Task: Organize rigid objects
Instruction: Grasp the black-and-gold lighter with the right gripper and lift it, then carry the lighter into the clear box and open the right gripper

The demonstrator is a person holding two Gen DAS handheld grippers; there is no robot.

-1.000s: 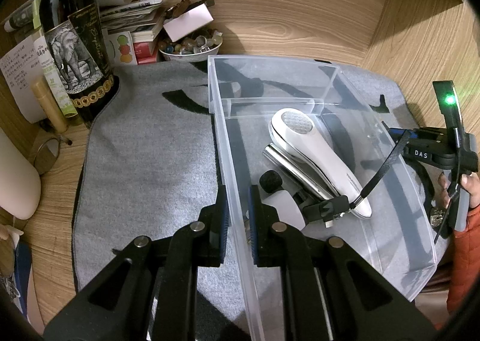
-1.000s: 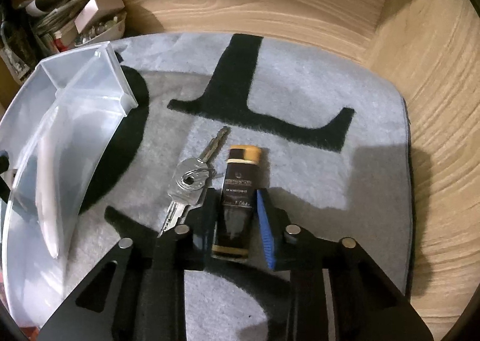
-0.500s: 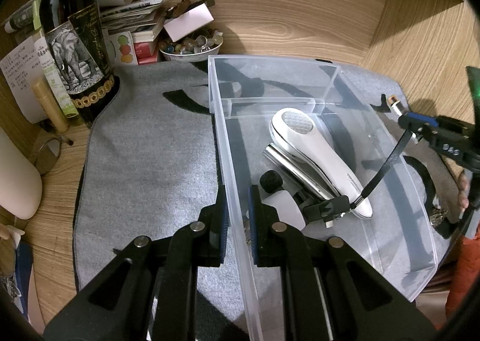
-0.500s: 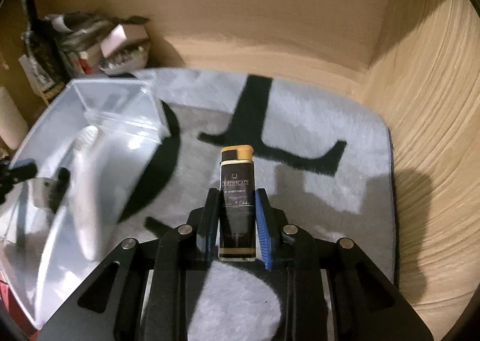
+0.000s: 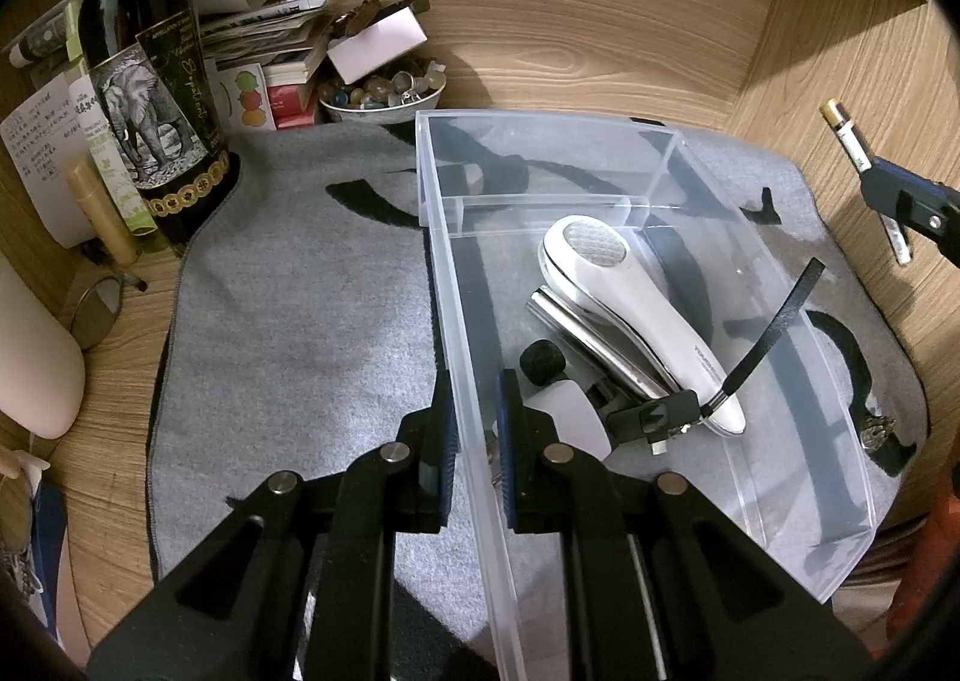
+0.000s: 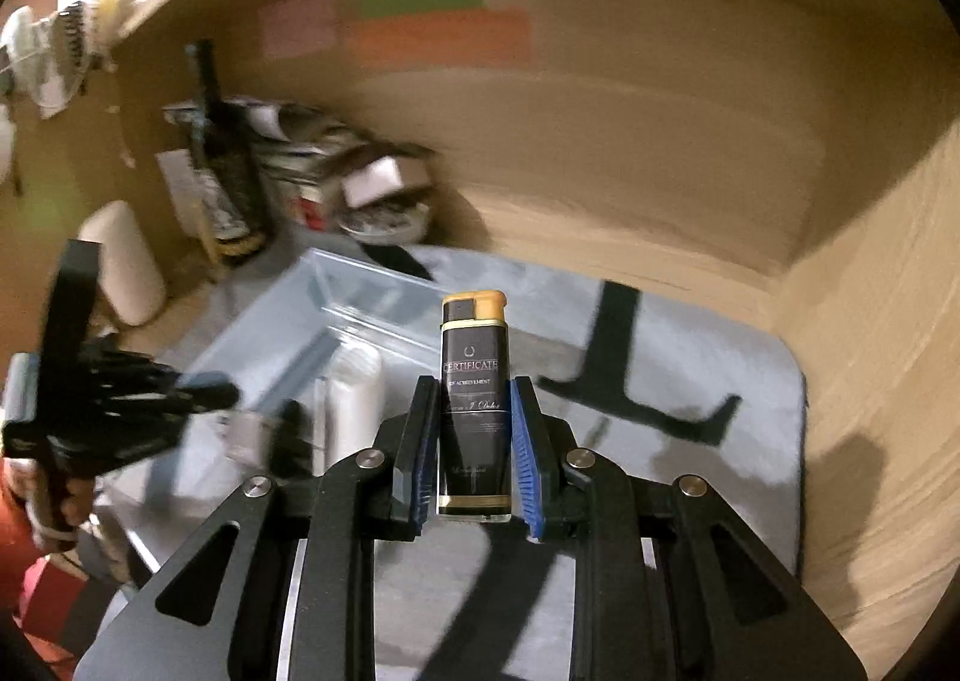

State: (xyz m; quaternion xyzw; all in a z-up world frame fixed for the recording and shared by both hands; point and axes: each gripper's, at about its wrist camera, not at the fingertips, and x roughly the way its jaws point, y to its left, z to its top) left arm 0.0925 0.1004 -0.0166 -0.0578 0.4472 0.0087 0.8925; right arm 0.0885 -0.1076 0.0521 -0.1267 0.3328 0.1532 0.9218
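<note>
Right tongs point(image 6: 474, 441) clench the lighter point(image 6: 474, 399); left tongs point(image 5: 477, 435) pinch the bin point(image 5: 600, 153) wall. Lower well inside, clear of the shaver point(image 5: 636, 309), before letting go.

A home desk nook: wine bottle point(image 5: 150, 99), stacked papers point(image 5: 264, 30), trinket bowl point(image 5: 384, 96), grey mat point(image 5: 300, 309).

Wood-grain walls point(image 5: 600, 21), grey mat point(image 5: 300, 321) — dim light
</note>
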